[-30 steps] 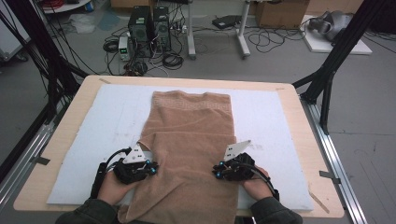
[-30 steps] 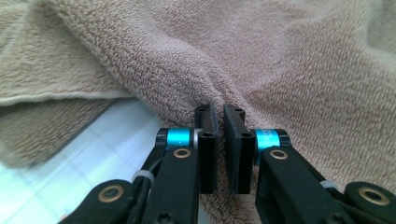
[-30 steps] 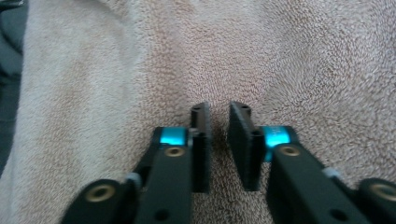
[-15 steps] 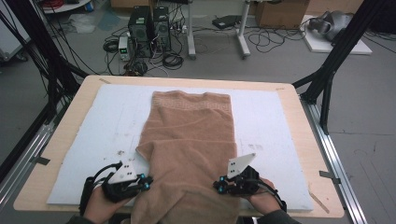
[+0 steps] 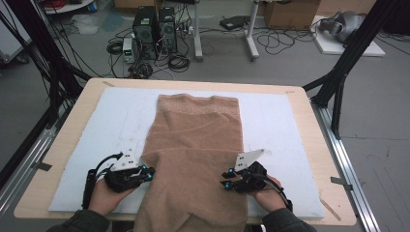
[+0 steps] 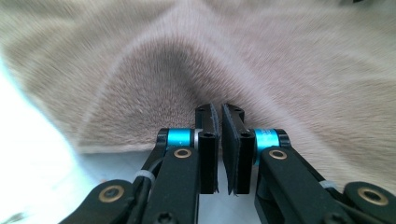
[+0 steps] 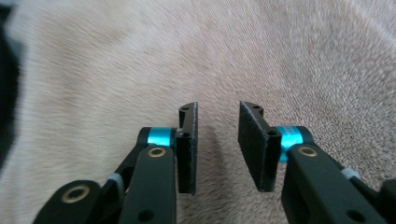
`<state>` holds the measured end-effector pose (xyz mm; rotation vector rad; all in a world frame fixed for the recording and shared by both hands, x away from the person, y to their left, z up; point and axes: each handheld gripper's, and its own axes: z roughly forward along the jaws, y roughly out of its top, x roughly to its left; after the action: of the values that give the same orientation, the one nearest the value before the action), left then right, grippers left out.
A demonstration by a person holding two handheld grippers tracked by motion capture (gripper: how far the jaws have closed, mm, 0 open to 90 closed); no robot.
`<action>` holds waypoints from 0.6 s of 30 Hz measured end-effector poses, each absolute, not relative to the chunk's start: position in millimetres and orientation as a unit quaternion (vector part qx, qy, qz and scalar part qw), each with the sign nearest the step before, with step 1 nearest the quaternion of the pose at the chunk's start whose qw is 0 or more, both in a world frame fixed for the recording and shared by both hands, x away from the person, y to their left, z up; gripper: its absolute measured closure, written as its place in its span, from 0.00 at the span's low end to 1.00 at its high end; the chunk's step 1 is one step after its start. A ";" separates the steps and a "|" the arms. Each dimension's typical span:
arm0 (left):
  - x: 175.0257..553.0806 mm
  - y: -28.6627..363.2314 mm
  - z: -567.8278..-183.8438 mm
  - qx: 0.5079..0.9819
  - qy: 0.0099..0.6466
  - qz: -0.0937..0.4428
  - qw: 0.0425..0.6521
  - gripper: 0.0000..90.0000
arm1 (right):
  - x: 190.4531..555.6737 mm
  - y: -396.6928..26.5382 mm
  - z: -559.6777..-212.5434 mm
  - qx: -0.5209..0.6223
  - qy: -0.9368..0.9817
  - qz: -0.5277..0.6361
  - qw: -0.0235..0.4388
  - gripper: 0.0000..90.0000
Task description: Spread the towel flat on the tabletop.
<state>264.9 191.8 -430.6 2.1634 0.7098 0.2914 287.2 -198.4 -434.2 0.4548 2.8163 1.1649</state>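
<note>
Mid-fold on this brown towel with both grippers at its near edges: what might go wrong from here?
1. The right gripper has just been opening, and its jaws stand apart over the towel with nothing between them; lifting now would likely raise one side only.
2. The left gripper is nearly shut at the towel's edge, but cloth between the jaws is not clear; it may slip.
3. The towel's near end hangs off the table, so it could slide down.

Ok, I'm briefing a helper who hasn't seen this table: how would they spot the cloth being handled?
On the wooden table lies a white mat. Down its middle stretches the tan towel, its near end hanging over the table's front edge. It is the only fuzzy brown thing there.
</note>
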 end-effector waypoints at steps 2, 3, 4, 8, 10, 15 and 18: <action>267.9 184.5 -436.5 0.867 0.280 0.109 0.398 0.80 | 290.4 -196.0 -438.9 0.150 0.915 0.374 0.021 0.71; 269.0 180.1 -439.8 0.868 0.282 0.106 0.394 0.75 | 291.1 -195.4 -439.7 0.151 0.915 0.375 0.017 0.71; 269.5 177.7 -441.2 0.871 0.281 0.107 0.389 0.73 | 291.9 -194.9 -440.2 0.150 0.914 0.377 0.014 0.71; 267.8 170.9 -442.0 0.873 0.271 0.124 0.387 0.86 | 292.9 -195.8 -441.0 0.157 0.912 0.379 0.011 0.77; 264.5 167.5 -441.5 0.875 0.264 0.136 0.382 0.95 | 293.9 -195.7 -441.0 0.154 0.913 0.378 0.017 0.84; 257.8 179.4 -436.7 0.870 0.273 0.146 0.384 0.96 | 290.1 -194.1 -438.4 0.139 0.917 0.374 0.019 0.95; 246.5 196.8 -430.8 0.864 0.280 0.159 0.386 0.96 | 282.3 -195.8 -436.0 0.132 0.917 0.376 0.015 0.95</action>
<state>246.5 196.8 -430.8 2.2009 0.7129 0.4061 282.3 -195.8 -436.0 0.4116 2.8528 1.1703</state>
